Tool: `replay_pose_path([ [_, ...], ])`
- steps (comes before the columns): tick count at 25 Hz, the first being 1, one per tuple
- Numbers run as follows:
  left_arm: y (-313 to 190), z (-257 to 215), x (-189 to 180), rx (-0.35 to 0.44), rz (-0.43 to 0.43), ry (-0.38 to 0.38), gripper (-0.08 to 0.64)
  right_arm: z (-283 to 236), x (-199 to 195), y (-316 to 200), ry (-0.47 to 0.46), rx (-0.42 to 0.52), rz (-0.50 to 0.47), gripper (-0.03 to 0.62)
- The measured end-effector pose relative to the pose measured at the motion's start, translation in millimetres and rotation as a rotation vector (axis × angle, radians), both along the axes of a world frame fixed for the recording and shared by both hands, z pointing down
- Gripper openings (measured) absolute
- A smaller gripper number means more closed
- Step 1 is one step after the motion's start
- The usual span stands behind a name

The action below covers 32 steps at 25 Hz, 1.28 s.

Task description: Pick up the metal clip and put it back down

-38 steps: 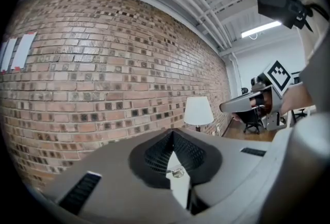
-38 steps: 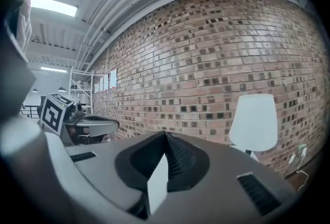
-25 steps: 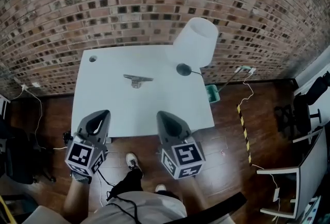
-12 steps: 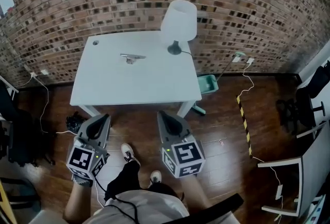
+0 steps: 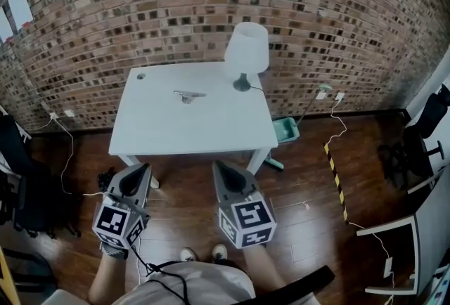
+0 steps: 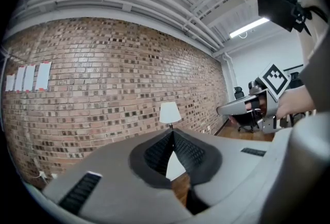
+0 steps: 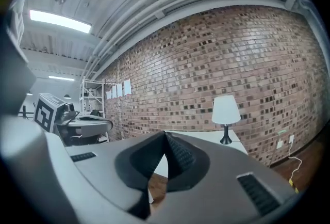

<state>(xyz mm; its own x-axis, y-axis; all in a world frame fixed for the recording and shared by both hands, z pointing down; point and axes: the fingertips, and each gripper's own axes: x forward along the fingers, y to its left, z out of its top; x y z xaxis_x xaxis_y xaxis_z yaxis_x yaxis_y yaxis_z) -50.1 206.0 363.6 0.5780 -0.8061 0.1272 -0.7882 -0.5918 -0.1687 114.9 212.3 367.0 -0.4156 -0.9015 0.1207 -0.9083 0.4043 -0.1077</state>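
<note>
The metal clip (image 5: 188,95) lies flat on the white table (image 5: 197,124), toward its far side, left of the lamp. Both grippers hang over the wooden floor, well short of the table's near edge. My left gripper (image 5: 140,167) is shut with nothing in it, and its own view shows the jaw tips (image 6: 171,131) meeting. My right gripper (image 5: 217,164) is shut and empty too, its tips (image 7: 165,135) touching. The clip is too small to make out in either gripper view.
A white lamp (image 5: 247,50) stands at the table's far right corner, its cord running off to the right. A brick wall (image 5: 176,8) backs the table. A teal bin (image 5: 287,127) sits on the floor at the right. Cables lie on the floor at the left.
The view has backed away from the table: the table and clip look smaller and farther off, and the grippers that hung over its front edge now hang over the floor.
</note>
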Motion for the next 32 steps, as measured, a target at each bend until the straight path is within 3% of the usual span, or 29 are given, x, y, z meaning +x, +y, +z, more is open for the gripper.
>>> replay_pose_path([
  [6,-9.9,-11.0,-16.1,0.031,0.005,0.0,-0.002,-8.2,-27.0,-9.9,0.062,0.035,-0.024,-0.02],
  [16,-7.4,-13.5,-13.3,0.034,0.035,0.002,-0.003,-8.3,-37.7,-7.8,0.121,0.029,-0.034,-0.023],
  [32,6.4,-19.3,-2.0,0.05,0.053,-0.006,-0.002,-16.1,-33.4,6.0,0.121,0.057,-0.037,-0.023],
])
